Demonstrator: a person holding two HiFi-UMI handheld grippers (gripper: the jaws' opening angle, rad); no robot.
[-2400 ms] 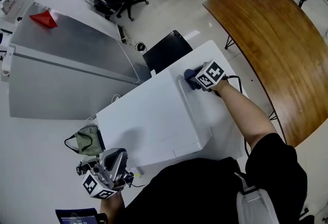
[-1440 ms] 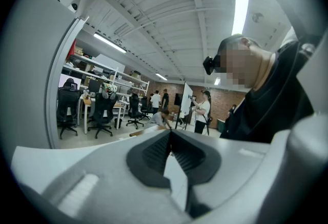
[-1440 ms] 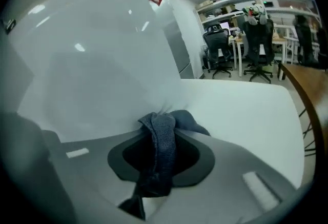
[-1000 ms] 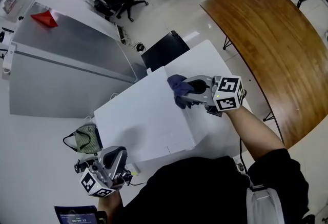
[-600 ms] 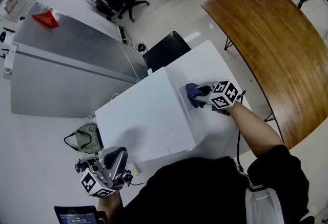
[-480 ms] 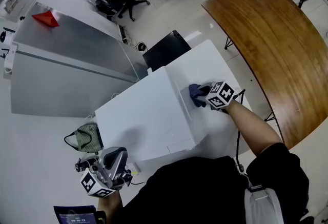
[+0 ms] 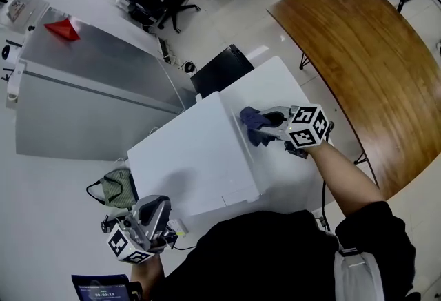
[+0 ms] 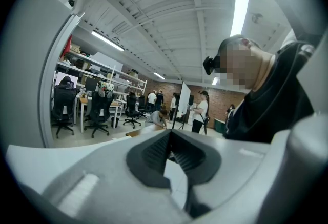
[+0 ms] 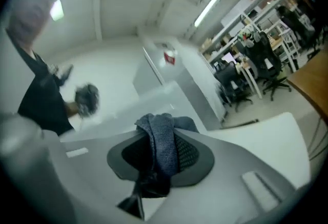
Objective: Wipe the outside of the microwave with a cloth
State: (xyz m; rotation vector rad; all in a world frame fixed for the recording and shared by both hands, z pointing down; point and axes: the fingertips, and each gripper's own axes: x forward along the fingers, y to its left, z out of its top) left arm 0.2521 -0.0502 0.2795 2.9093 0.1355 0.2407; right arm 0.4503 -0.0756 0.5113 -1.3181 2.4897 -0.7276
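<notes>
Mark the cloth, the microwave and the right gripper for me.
cloth (image 7: 252, 118), head view, its bunched blue middle.
microwave (image 7: 196, 158), head view, bare white top panel.
right gripper (image 9: 160, 152), right gripper view, between its jaws, shut on the cloth.

the microwave (image 7: 200, 162) stands on a white table (image 7: 282, 79). the cloth (image 7: 253, 118) is at the microwave's upper right edge, pinched between the jaws of the right gripper (image 7: 270, 122), which is over the table just right of the microwave. the left gripper (image 7: 155, 210) is near the microwave's front left corner, apart from it, with a bag (image 7: 117, 189) just beside it. a wooden table (image 7: 365, 52) stands well apart to the right.
</notes>
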